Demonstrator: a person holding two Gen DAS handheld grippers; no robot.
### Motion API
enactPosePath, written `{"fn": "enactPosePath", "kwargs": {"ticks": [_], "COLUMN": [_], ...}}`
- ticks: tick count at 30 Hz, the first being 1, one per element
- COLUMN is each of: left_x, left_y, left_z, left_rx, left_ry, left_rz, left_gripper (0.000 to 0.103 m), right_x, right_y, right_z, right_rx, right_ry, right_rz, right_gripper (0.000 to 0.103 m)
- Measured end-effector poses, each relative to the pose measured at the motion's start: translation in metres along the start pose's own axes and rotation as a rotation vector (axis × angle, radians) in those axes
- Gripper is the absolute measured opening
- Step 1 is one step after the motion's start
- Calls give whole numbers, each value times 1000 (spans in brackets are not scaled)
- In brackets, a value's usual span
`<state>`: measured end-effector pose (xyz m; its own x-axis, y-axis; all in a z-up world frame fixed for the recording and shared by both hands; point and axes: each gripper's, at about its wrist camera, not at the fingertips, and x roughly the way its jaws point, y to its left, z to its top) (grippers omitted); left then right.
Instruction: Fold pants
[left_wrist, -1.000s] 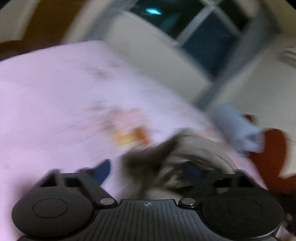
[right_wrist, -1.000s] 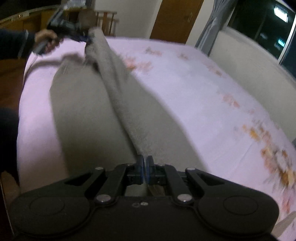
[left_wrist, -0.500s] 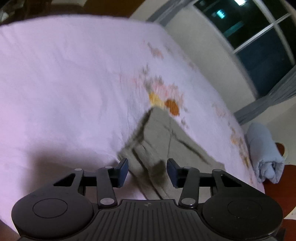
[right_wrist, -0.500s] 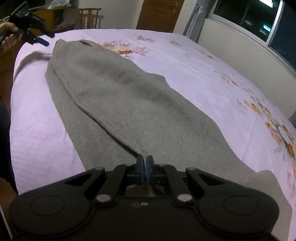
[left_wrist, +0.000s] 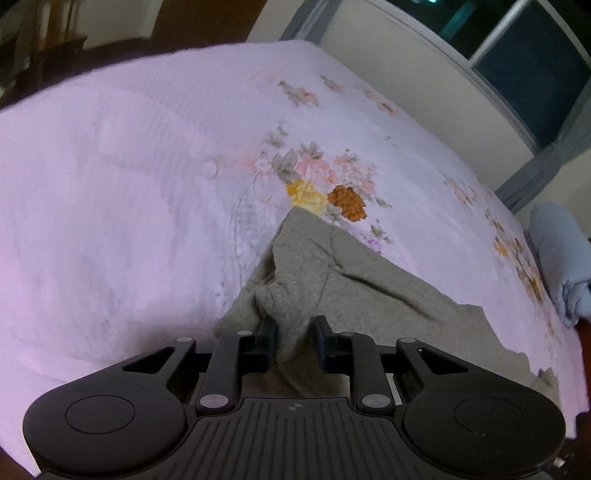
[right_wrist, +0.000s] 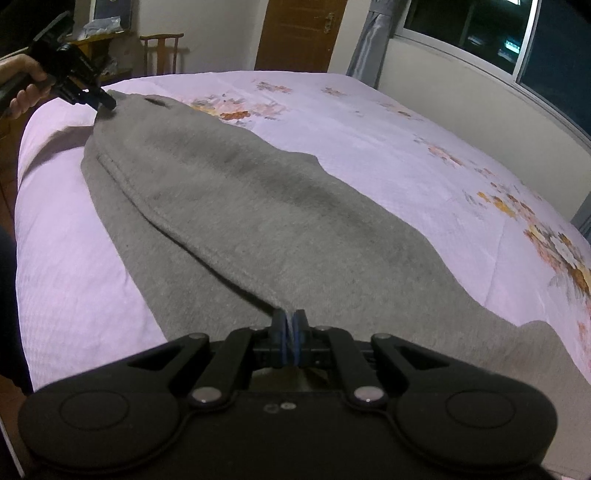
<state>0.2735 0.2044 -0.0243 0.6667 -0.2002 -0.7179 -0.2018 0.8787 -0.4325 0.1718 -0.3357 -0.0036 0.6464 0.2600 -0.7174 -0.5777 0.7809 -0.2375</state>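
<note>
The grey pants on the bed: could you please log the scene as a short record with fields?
garment: grey pants, laid lengthwise along the near edge of the bed
surface: pink floral bedspread
left gripper: has just been closing, fabric bunched between its fingers at one end
right gripper: shut on the opposite end
beside bed: rolled blue cloth

Two fisheye views, each looking forward and downward past its own black two-finger gripper. The left wrist view sits close over one end of the grey fleece pants, with the lilac floral bedspread beyond its jaws. The right wrist view looks lengthwise along the same pants from the other end, showing the left gripper far ahead.
</note>
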Motion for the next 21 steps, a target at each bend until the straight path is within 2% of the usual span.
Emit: {"fn": "enactPosePath", "kwargs": {"ticks": [3,5,7,9,11,13,15,16,21], "left_x": [-10,-23,-37,-39,-15,19,24,20,7], "left_y": [-9,-14,-19,-15,1,24,39,42,32], "left_z": [12,26,38,42,33,13,0,-2,3], "left_rx": [22,26,48,57,82,70,14,-13,26], "left_ry": [-39,-89,-142,-119,0,131,123,104,70], "left_rz": [-40,-121,-184,-225,-172,-74,-102,-116,-120], "left_gripper": [19,18,12,12,12,12,12,12,12], "right_x": [-7,-20,-40,-56,-59,-39,-18,-15,-16], "right_y": [-3,-6,-8,-7,-4,3,14,19,20], "right_z": [4,11,19,21,10,-11,-28,-31,-27], "right_rx": [20,32,34,7,-40,-69,-113,-112,-95], "right_ry": [-24,-71,-119,-145,-116,-15,60,55,35], "right_rz": [-15,-38,-55,-63,-18,53,61,46,29], "right_gripper": [0,0,0,0,0,0,0,0,0]}}
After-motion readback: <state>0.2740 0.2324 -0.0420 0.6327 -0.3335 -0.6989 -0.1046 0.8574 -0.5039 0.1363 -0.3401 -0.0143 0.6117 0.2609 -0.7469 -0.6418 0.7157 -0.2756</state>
